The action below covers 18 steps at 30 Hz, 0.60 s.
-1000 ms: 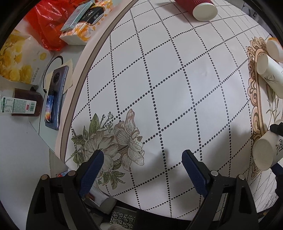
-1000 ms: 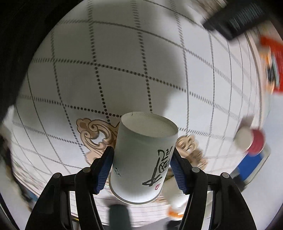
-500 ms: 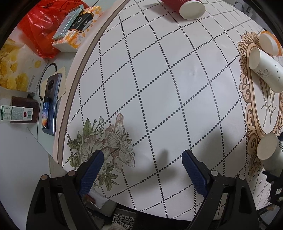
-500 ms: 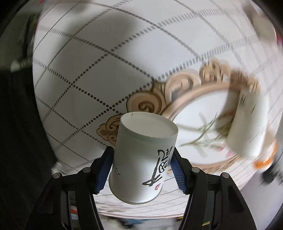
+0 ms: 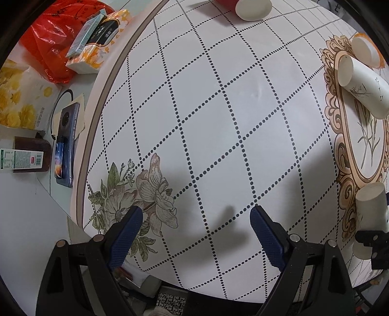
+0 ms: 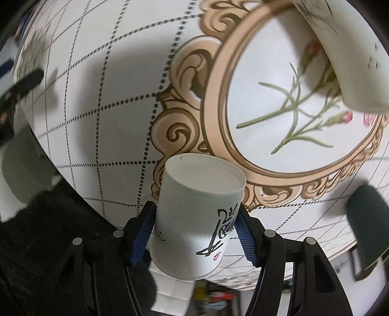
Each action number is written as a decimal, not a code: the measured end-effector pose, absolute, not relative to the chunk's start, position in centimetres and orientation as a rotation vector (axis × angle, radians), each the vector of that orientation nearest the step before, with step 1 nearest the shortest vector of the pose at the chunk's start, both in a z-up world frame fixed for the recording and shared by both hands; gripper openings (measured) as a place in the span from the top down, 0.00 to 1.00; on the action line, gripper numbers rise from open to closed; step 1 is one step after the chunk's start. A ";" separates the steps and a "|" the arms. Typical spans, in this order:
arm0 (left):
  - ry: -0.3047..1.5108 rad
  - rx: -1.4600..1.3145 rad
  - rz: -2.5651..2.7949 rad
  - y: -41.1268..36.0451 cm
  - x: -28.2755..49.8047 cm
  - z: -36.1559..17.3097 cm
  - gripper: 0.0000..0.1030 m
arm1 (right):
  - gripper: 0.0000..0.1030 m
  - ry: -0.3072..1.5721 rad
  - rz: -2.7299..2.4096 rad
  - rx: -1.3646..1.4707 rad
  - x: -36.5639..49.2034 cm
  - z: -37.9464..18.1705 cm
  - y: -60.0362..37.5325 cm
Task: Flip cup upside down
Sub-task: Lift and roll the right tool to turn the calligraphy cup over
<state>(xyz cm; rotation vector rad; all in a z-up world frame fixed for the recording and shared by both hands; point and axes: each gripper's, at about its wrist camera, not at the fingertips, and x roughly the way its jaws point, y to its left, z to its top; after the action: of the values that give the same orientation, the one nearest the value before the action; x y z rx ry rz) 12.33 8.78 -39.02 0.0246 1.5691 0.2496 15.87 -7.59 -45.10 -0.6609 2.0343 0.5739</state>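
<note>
While right tongs [image 6: 194, 233] clamp white cup [image 6: 197, 214] base-forward, left tongs [image 5: 194, 233] gape, holding nothing

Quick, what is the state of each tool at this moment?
Left tool: open, holding nothing.
Right tool: closed on the white paper cup.

Around the desk's [image 5: 218, 121] oval gold frame print [image 5: 340, 145] there were four paper cups: three white [image 5: 372, 209] [image 5: 362, 87] [image 5: 364, 46] and one red [image 5: 248, 7]. Beyond the desk's edge lay one phone [image 5: 65, 143], one brown bottle [image 5: 24, 158], one red bag [image 5: 53, 41] and two boxes [image 5: 85, 41] [image 5: 102, 46]. Two tools [image 5: 194, 226] [image 6: 192, 233] showed.
</note>
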 end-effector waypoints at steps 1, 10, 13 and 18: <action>1.569 0.028 0.247 8.6 12.3 -39.0 0.12 | 0.35 2.047 0.554 -0.629 16.2 -45.2 -7.9; 1.566 0.050 0.236 7.6 12.5 -38.7 0.12 | 0.26 2.040 0.494 -0.523 23.7 -44.8 -8.7; 1.566 0.060 0.231 7.2 12.5 -38.6 0.12 | 0.29 2.008 0.493 -0.498 23.3 -42.7 -8.0; 1.572 0.063 0.220 6.4 12.4 -38.4 0.12 | 0.41 1.972 0.487 -0.436 22.2 -41.7 -8.4</action>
<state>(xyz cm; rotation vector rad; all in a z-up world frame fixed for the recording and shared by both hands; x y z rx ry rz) 12.36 6.38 -38.39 0.0631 1.5715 0.2204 22.24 -8.37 -41.66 -0.4355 1.9721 0.4870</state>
